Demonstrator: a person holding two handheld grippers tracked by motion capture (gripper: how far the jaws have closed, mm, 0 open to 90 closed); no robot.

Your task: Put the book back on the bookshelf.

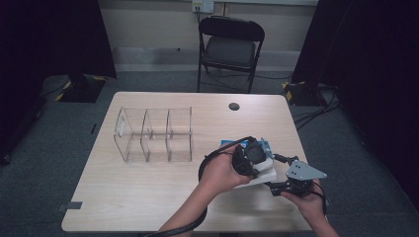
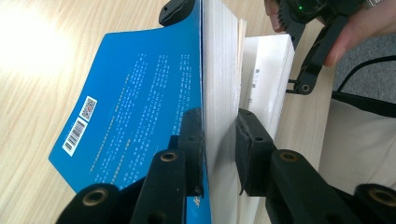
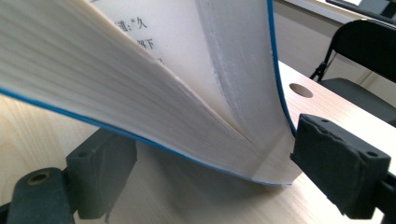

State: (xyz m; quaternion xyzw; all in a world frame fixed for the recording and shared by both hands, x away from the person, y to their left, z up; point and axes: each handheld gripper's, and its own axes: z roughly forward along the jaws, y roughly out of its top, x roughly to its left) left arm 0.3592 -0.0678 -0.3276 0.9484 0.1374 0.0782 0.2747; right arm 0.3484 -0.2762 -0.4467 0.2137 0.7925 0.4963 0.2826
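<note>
The left gripper pinches a thick sheaf of pages of the blue-covered paperback book — the right gripper stands spread, jaws either side of its spine edge.

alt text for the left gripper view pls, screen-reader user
The left hand-held gripper clamps a thick block of white pages of a blue-covered book, seen edge-on above a light wooden table. A barcode and QR code sit on the cover; at top right, a hand holds the right hand-held gripper beside the book.
</note>
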